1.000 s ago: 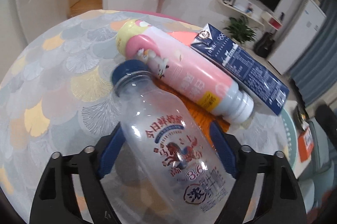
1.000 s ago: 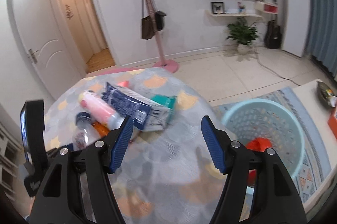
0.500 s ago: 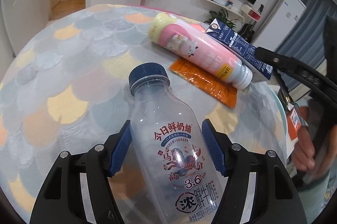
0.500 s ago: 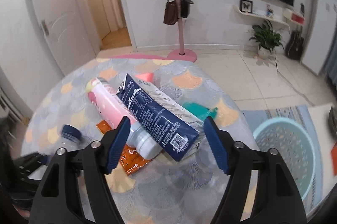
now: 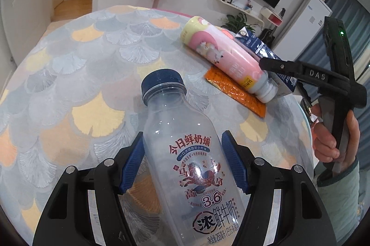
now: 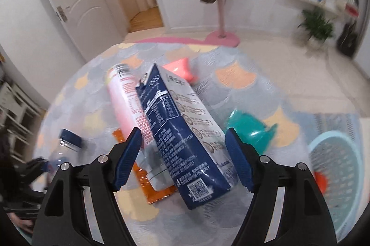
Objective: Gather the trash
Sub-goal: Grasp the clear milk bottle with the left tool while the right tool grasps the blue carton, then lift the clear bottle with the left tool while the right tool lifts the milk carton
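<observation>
A clear empty milk bottle (image 5: 185,153) with a blue cap lies between the blue pads of my left gripper (image 5: 182,137), which is shut on its body. Further right on the table lie a pink bottle (image 5: 226,58), an orange wrapper (image 5: 235,93) and a dark blue carton (image 5: 261,49). My right gripper (image 6: 183,130) stands open over the carton (image 6: 175,130), its pads either side of it and apart from it. The pink bottle (image 6: 124,95) lies against the carton's left side. The clear bottle (image 6: 67,141) shows blurred at the left.
A round table (image 5: 81,60) with a fan-pattern cloth holds everything. A teal object (image 6: 249,130) and a pink one (image 6: 180,67) lie beyond the carton. A light blue basket (image 6: 323,137) with something red (image 6: 320,181) in it stands on the floor at the right. A hand (image 5: 328,137) grips the right gripper's handle.
The left pads closed in on the clear bottle and drew it away from the other trash. The right gripper swung from the basket side over to the carton and dipped toward it.
</observation>
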`<state>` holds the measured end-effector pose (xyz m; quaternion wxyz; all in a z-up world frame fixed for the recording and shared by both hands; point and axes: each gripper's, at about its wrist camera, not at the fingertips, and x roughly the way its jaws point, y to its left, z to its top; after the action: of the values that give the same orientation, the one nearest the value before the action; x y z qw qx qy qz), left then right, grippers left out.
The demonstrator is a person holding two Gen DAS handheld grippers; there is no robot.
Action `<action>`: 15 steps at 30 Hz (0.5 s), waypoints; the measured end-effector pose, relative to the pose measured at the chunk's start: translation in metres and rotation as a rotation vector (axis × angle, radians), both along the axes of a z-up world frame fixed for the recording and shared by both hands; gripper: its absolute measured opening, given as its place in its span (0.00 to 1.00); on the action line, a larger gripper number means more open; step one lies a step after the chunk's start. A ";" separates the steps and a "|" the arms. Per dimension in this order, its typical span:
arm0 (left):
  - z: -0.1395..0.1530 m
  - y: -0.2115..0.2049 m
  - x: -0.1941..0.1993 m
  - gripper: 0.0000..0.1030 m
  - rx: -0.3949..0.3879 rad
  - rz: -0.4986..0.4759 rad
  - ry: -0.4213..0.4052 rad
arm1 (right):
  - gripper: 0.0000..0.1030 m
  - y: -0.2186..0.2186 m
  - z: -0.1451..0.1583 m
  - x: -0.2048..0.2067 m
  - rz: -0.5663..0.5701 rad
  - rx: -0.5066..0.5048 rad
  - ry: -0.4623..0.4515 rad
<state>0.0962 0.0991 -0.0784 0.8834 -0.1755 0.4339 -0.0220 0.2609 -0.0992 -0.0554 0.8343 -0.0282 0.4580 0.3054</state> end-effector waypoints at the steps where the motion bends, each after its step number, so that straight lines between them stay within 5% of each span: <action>1: 0.000 0.001 0.000 0.63 -0.001 -0.002 0.000 | 0.68 -0.003 -0.002 0.002 0.002 0.026 0.034; 6: -0.001 0.003 -0.003 0.63 -0.007 -0.007 -0.001 | 0.38 -0.007 -0.006 -0.009 0.040 0.121 0.124; 15: 0.005 0.009 -0.013 0.63 -0.005 -0.020 -0.024 | 0.36 -0.020 0.000 -0.066 0.003 0.150 0.096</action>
<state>0.0836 0.1083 -0.0732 0.8880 -0.1731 0.4247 -0.0338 0.1944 -0.1194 -0.0553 0.8107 0.0484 0.4734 0.3412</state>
